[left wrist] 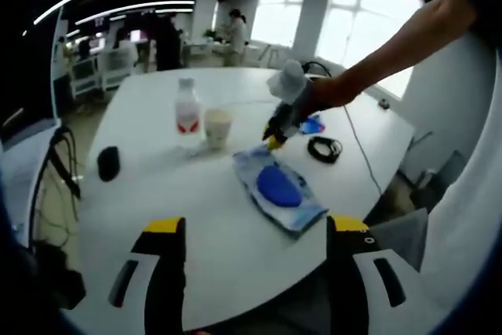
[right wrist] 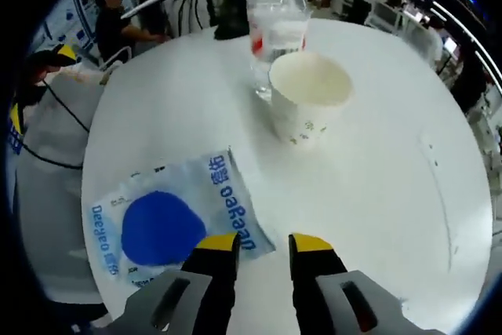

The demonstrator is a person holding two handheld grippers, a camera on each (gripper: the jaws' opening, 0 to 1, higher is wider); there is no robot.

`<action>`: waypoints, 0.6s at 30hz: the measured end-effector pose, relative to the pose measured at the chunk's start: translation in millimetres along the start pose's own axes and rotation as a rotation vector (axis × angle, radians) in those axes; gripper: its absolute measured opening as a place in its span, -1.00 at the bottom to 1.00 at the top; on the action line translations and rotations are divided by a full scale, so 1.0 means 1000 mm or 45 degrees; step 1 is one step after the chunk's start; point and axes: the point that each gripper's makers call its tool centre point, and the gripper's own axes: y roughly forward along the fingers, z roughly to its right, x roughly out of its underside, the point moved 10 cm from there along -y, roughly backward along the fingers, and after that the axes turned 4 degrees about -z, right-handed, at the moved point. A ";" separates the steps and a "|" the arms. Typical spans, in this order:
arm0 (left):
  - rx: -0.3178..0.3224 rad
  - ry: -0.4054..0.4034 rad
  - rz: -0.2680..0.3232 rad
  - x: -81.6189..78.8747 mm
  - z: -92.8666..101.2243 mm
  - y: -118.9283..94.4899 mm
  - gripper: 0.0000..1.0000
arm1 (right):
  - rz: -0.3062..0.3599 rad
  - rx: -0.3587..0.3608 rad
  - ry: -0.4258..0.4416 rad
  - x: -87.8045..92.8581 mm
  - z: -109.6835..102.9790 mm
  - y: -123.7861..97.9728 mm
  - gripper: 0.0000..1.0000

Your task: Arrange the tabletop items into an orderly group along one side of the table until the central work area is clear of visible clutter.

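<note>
Right gripper (right wrist: 262,242), jaws slightly spread, reaches the blue packet (right wrist: 169,221) corner; next, pinch it and drag it beside the bottle (right wrist: 276,25) and paper cup (right wrist: 308,96). Left gripper (left wrist: 256,229) waits, jaws spread.

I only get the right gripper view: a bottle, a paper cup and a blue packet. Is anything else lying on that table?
Observer: Yes. The left gripper view shows a small black object, to the left of the bottle in that view.
Operator: Anything on the other side?
Observer: A coiled black cable lies just past the packet.
Operator: What is the other gripper doing?
Observer: The left gripper has its jaws wide apart, with nothing between them.
</note>
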 end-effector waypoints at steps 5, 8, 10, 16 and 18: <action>-0.006 -0.007 -0.006 0.001 -0.003 0.000 0.46 | -0.095 -0.015 -0.110 -0.002 -0.001 0.016 -0.47; -0.008 -0.010 -0.008 -0.001 -0.002 -0.001 0.46 | -0.121 -0.017 -0.129 -0.002 -0.007 0.019 -0.44; -0.010 -0.012 -0.006 -0.002 -0.002 -0.002 0.46 | -0.128 -0.020 -0.106 -0.003 -0.006 0.017 -0.45; -0.006 -0.011 -0.009 -0.006 0.001 0.001 0.46 | -0.134 -0.011 -0.109 -0.001 -0.006 0.014 -0.93; -0.003 -0.010 -0.007 -0.006 0.000 0.002 0.46 | -0.123 -0.031 -0.086 0.003 -0.010 0.013 -0.98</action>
